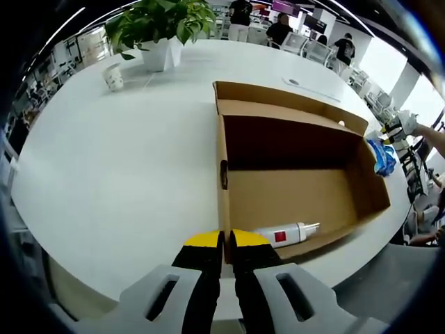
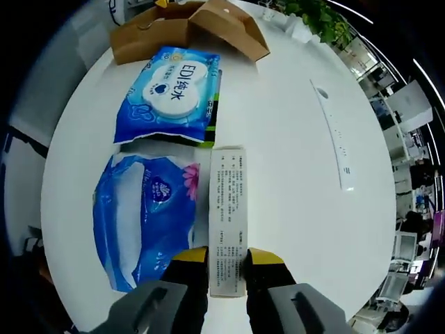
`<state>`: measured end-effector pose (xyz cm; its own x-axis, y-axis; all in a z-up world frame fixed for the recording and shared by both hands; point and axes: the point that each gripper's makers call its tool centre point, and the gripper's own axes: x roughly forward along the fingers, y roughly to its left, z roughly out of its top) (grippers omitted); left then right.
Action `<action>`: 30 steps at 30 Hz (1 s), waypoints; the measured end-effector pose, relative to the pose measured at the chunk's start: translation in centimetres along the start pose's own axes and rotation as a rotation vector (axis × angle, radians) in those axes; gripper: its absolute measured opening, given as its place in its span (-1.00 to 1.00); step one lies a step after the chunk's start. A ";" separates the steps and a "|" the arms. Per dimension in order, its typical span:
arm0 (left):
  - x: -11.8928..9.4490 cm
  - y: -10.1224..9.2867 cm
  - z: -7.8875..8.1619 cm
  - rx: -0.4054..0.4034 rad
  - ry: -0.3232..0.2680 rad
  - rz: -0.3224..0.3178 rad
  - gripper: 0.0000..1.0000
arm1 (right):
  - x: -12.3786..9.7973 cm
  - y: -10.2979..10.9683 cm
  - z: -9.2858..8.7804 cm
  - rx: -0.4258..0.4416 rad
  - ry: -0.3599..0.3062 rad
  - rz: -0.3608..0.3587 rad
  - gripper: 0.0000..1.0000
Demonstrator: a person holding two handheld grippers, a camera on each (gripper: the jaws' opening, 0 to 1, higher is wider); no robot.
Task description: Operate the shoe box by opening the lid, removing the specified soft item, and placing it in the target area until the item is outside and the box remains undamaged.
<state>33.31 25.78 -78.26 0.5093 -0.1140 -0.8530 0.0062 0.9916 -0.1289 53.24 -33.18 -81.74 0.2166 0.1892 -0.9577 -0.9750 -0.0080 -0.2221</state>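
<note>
Left gripper view, nearest first: left gripper (image 1: 226, 245) at the bottom, black jaws with yellow tips, pressed together on the near wall of the open cardboard shoe box (image 1: 224, 174), pinching its edge. Just past the tips, inside the box on its floor near the front corner, a small white bottle (image 1: 286, 234) with a red label, lying on its side. Otherwise bare brown cardboard inside, with the flap folded back on the far side. Box standing on a white round table (image 1: 118, 174). To the right of the box, at the table's edge, blue packets (image 1: 384, 156) partly hidden by the box wall. Farther off, a white paper cup (image 1: 114, 76) and a potted green plant (image 1: 161, 28) in a white pot. Beyond the table, people standing and sitting in an office space.

Right gripper view, nearest first: right gripper (image 2: 227, 259) at the bottom, jaws closed on the near end of a long white carton (image 2: 228, 216) printed with small text, carton lying flat on the table and reaching away. Just left of it, a soft blue tissue pack (image 2: 142, 216) with a pink flower. Past that, a blue and white wet-wipe pack (image 2: 174, 90), flat on the table outside the box. Farther still, the brown shoe box at the top. To the right, a long white strip (image 2: 335, 136) on the table.
</note>
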 end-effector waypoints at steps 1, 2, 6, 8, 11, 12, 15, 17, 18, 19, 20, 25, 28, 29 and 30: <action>0.0 0.0 0.0 0.000 0.000 0.000 -0.96 | 0.0 0.0 0.0 -0.002 0.003 -0.001 -0.67; 0.0 0.0 0.0 0.000 0.000 0.000 -0.96 | 0.0 0.0 0.0 -0.001 0.003 -0.003 -0.67; 0.0 0.1 0.0 -0.002 0.000 0.000 -0.96 | -0.1 -0.1 0.0 -0.007 0.008 -0.009 -0.66; 0.0 0.0 0.0 0.000 0.000 0.000 -0.96 | -0.2 -0.1 0.2 0.000 0.007 -0.009 -0.66; 0.0 0.0 0.0 0.003 0.002 0.000 -0.95 | -0.3 -0.2 0.2 0.002 0.011 -0.016 -0.65; 0.0 0.0 0.0 0.012 0.003 0.001 -0.95 | -0.3 -0.2 0.3 0.004 0.011 -0.018 -0.65; 0.1 0.1 0.1 0.023 0.009 -0.001 -0.94 | -0.3 -0.6 0.3 0.004 0.010 -0.026 -0.63; 0.1 0.0 0.0 0.034 0.012 -0.001 -0.93 | -0.3 -0.7 0.3 0.006 0.009 -0.028 -0.62; 0.1 0.0 0.0 0.051 0.012 -0.002 -0.93 | -0.3 -0.7 0.3 0.006 0.009 -0.032 -0.61; 0.1 -0.1 0.0 0.056 0.012 -0.002 -0.92 | -0.3 -0.7 0.3 0.007 0.008 -0.033 -0.60; 0.1 -0.2 0.0 0.065 0.014 -0.003 -0.92 | -0.4 -0.8 0.4 0.009 0.007 -0.037 -0.58; 0.3 0.0 0.0 0.109 0.016 -0.003 -0.89 | -0.9 -1.1 0.9 0.036 -0.004 -0.060 -0.46; 0.3 -0.1 0.0 0.122 0.014 -0.015 -0.85 | -1.0 -1.2 0.9 0.050 -0.013 -0.065 -0.46; 0.3 -0.2 0.0 0.128 0.014 -0.017 -0.83 | -1.1 -1.3 0.9 0.059 -0.016 -0.070 -0.45; 0.3 -0.3 0.1 0.138 0.014 -0.021 -0.82 | -1.2 -1.3 0.9 0.067 -0.016 -0.075 -0.44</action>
<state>33.51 25.48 -78.40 0.4959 -0.1344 -0.8579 0.1356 0.9878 -0.0763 54.23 -32.48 -80.15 0.2884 0.2024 -0.9359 -0.9574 0.0720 -0.2795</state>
